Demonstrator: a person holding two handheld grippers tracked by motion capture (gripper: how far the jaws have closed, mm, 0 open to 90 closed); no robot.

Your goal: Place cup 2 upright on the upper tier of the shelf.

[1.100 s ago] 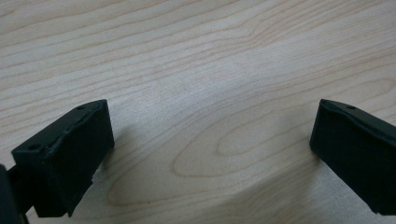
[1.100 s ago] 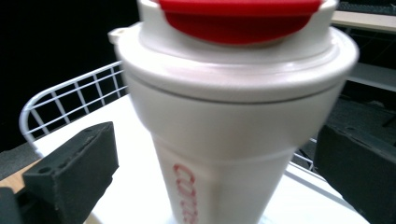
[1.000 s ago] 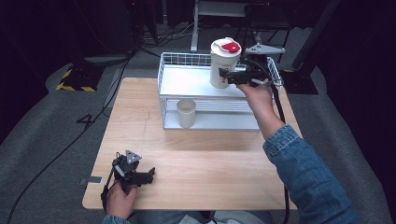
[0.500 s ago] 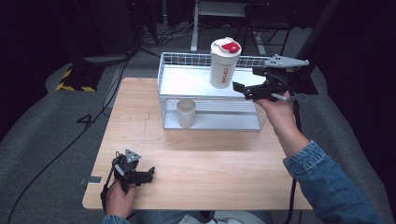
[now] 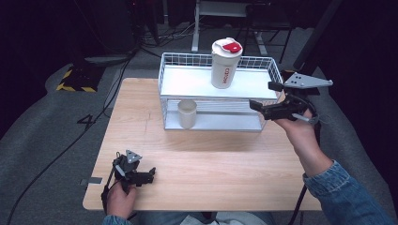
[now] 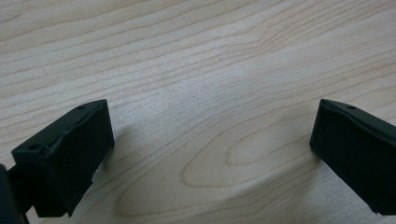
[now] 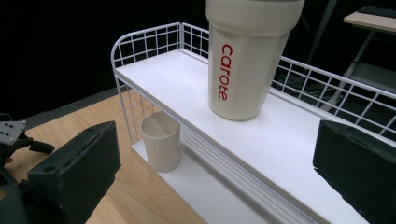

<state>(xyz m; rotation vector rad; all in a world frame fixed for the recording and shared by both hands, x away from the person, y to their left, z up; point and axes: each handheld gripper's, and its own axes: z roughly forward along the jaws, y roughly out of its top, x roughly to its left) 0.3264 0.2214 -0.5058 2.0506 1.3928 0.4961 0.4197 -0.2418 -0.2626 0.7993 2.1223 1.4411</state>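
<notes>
Two vessels sit in the white wire shelf rack (image 5: 165, 79) at the far side of the wooden table (image 5: 220, 159): a tall cream tumbler (image 5: 225, 64) with a red flip lid, standing upright on the top tier, and a small beige cup (image 5: 186, 113) upright on the lower tier, near its left end. Our right gripper (image 5: 264, 99) hovers off the rack's right end, jaws spread wide with nothing between them, pointing left toward the rack. In the right gripper view the tumbler (image 7: 247, 56) stands ahead and above the gap between the jaws, its long axis vertical, clear of both pads; the cup (image 7: 161, 142) lies lower and to the left, behind the rack's corner post. We judge the right hand far nearer to both than the left. Our left gripper (image 5: 141, 174) rests at the near left corner of the table, well apart from the rack, jaws apart over bare wood. The tumbler's lid is cut off in the right gripper view, and we cannot tell whether the cup holds anything.
</notes>
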